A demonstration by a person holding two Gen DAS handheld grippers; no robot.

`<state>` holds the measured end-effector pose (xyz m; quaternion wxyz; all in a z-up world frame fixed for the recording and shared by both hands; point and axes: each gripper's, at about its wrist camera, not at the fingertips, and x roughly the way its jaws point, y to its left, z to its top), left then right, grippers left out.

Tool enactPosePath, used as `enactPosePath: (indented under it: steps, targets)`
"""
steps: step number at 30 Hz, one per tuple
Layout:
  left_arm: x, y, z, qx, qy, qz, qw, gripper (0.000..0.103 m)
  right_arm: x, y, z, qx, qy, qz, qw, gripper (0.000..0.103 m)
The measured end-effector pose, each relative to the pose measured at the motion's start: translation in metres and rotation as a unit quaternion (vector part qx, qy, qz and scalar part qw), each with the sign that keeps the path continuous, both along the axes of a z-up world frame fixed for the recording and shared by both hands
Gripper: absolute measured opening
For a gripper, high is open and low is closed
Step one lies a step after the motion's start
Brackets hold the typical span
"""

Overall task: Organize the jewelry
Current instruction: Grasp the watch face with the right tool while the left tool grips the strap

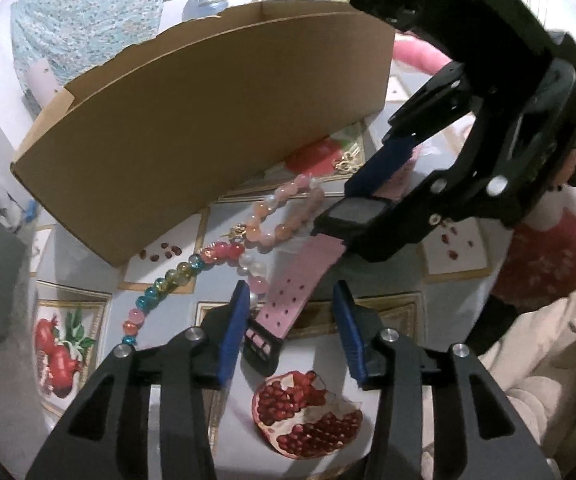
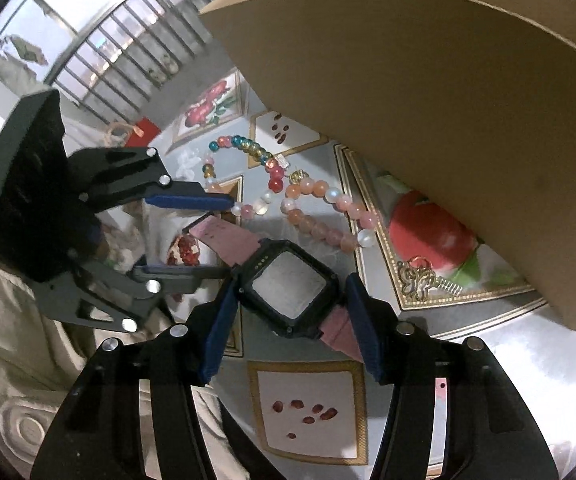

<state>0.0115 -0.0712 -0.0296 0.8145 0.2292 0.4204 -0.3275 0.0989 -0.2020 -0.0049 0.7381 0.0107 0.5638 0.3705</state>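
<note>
Here the right gripper [image 2: 292, 312] clamps the watch [image 2: 288, 292]; the left gripper [image 1: 288, 320] gapes around its strap

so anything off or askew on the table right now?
Yes: the cardboard box has a ragged, torn top edge. The pink watch is skewed, its case clamped in the right gripper and its strap running out between the left gripper's open fingers. Two bead bracelets lie overlapping beside the box.
</note>
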Motion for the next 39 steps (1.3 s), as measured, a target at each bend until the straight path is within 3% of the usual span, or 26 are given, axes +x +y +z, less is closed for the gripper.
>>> enactPosePath:
  steps: [5,11,15,20,27,32,34,36,39]
  targets:
    - [0.001,-0.013,0.0,0.022,-0.015,0.005,0.9996,0.041,-0.002,-0.011,-0.001,0.036,0.003,-0.01,0.999,0.052]
    - [-0.001,-0.027,-0.002,0.04,-0.031,0.016,0.9986,0.013,-0.007,-0.01,-0.003,0.051,-0.015,-0.02,0.998,0.052]
    - [0.001,-0.03,-0.003,0.039,-0.022,0.017,0.9988,0.006,-0.011,-0.006,-0.004,0.044,-0.035,-0.03,0.998,0.052]
    - [0.006,-0.028,-0.005,0.017,0.016,0.015,0.9996,0.005,-0.027,0.001,-0.001,-0.011,-0.093,-0.019,0.995,0.059]
    - [0.021,-0.02,-0.005,-0.008,0.048,0.025,0.9985,0.005,-0.047,0.006,-0.006,-0.135,-0.187,0.019,0.973,0.059]
    - [0.025,-0.016,-0.006,-0.019,0.055,0.028,0.9979,0.005,-0.048,0.006,-0.01,-0.151,-0.205,0.023,0.967,0.047]
    - [0.026,-0.014,-0.007,-0.019,0.052,0.028,0.998,0.005,-0.048,0.006,-0.011,-0.162,-0.213,0.012,0.963,0.029]
    - [0.022,-0.014,-0.009,-0.019,0.05,0.028,0.9982,0.005,-0.048,0.006,-0.012,-0.175,-0.218,-0.004,0.96,0.018]
    - [0.017,-0.005,-0.007,-0.019,0.042,0.027,0.9986,0.005,-0.054,0.007,-0.011,-0.186,-0.234,-0.031,0.954,0.01]
